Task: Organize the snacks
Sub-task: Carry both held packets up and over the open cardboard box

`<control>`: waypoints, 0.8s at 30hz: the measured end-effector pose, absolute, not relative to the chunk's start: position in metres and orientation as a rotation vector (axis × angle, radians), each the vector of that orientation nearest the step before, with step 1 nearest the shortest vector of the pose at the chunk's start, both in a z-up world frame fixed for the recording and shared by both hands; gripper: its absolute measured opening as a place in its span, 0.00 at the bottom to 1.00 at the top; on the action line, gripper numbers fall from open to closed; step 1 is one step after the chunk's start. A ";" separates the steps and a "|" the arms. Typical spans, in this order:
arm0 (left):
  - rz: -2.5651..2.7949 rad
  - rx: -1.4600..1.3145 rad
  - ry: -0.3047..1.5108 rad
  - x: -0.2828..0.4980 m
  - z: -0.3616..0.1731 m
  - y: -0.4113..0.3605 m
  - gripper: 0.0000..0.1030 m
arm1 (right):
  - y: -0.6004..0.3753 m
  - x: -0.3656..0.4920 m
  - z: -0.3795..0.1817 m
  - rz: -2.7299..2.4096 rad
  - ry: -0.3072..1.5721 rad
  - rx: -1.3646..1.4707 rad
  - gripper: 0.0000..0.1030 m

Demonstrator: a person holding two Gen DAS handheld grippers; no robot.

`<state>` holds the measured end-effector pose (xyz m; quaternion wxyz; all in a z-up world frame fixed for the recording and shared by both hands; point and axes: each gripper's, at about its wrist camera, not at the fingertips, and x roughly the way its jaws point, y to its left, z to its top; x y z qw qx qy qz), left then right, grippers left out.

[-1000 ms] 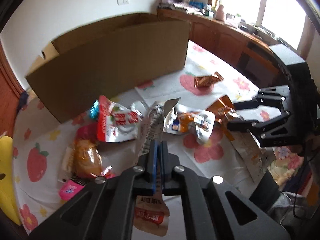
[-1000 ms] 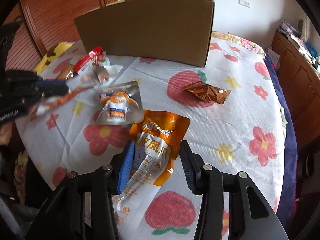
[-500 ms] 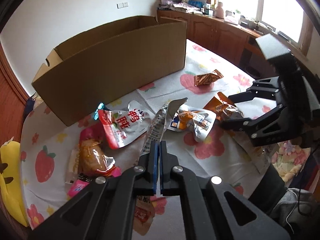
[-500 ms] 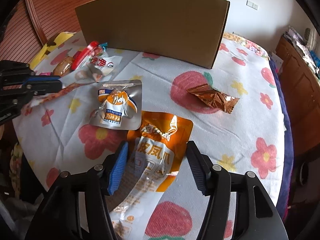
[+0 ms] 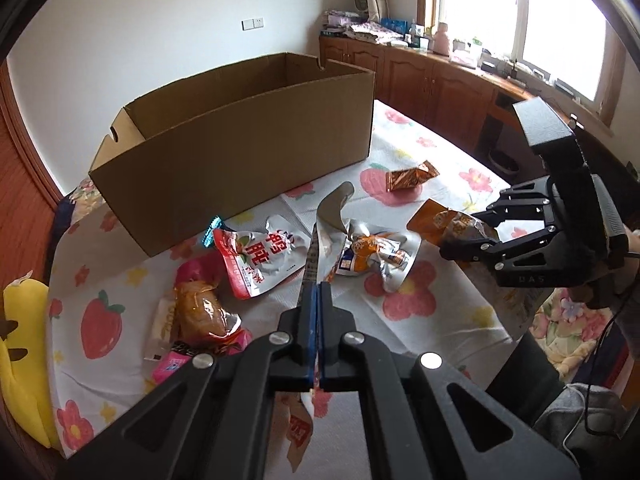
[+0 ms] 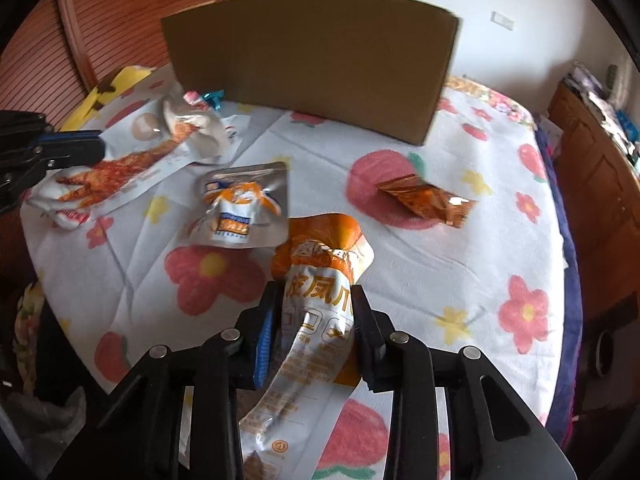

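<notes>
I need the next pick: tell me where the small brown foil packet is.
The small brown foil packet lies alone on the tablecloth, right of centre in the right wrist view, in front of the cardboard box.

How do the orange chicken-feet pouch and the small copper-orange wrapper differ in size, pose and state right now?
The orange chicken-feet pouch is large; the small copper-orange wrapper is far smaller. The pouch is squeezed and buckled between the pads of the right gripper, whose jaws have just been closing on it; the wrapper lies flat and untouched on the floral tablecloth. Both sit in front of the cardboard box, outside it.
</notes>
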<state>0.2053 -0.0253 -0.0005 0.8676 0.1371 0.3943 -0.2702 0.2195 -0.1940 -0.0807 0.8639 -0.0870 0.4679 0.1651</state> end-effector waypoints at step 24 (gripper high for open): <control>-0.536 0.190 0.645 0.199 0.073 -0.005 0.00 | -0.198 0.205 0.001 0.399 0.772 -0.137 0.29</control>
